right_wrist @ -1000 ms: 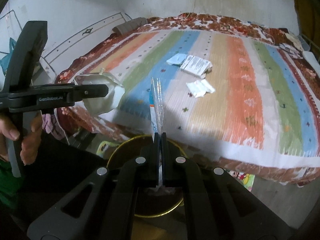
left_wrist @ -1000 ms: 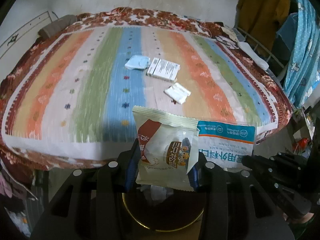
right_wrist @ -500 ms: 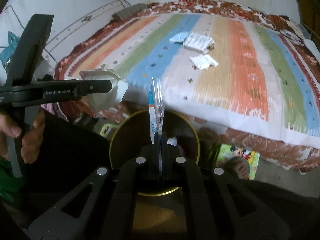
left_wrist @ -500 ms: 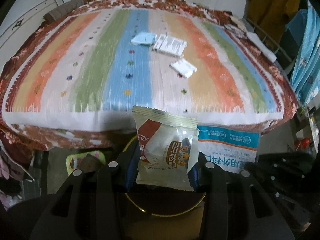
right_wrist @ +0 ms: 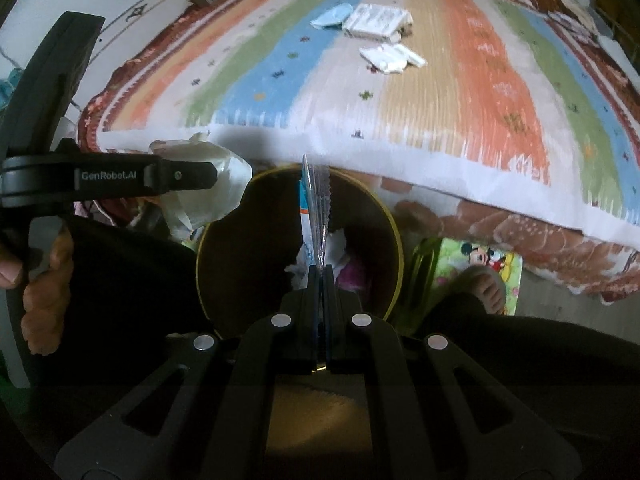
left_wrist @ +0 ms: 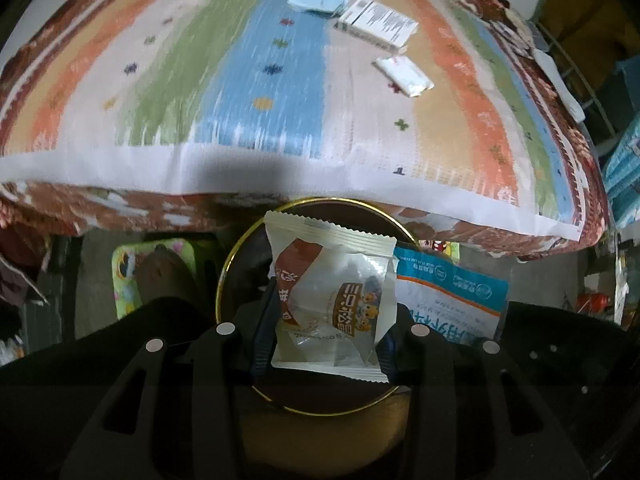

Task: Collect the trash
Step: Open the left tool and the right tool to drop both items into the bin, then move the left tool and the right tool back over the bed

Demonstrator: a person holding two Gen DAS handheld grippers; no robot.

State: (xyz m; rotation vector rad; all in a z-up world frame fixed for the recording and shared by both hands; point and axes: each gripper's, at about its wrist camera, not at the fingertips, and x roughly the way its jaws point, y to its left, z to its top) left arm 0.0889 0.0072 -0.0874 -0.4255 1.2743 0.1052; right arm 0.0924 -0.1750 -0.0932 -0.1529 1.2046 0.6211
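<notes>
My left gripper is shut on a white snack wrapper and holds it over the dark, gold-rimmed trash bin. My right gripper is shut on a blue and white mask packet, seen edge-on, above the same bin. The packet also shows in the left wrist view, right of the wrapper. The left gripper with its wrapper shows at the bin's left rim. On the striped bed lie a blue mask, a white box and a white packet.
The bed's edge overhangs just behind the bin. Crumpled trash lies inside the bin. A cartoon-print slipper with a foot is on the floor right of the bin. A blue curtain hangs at far right.
Both grippers have moved down and back from the bed, so the bin now sits right under the wrapper and the packet. Both stay shut on their items.
</notes>
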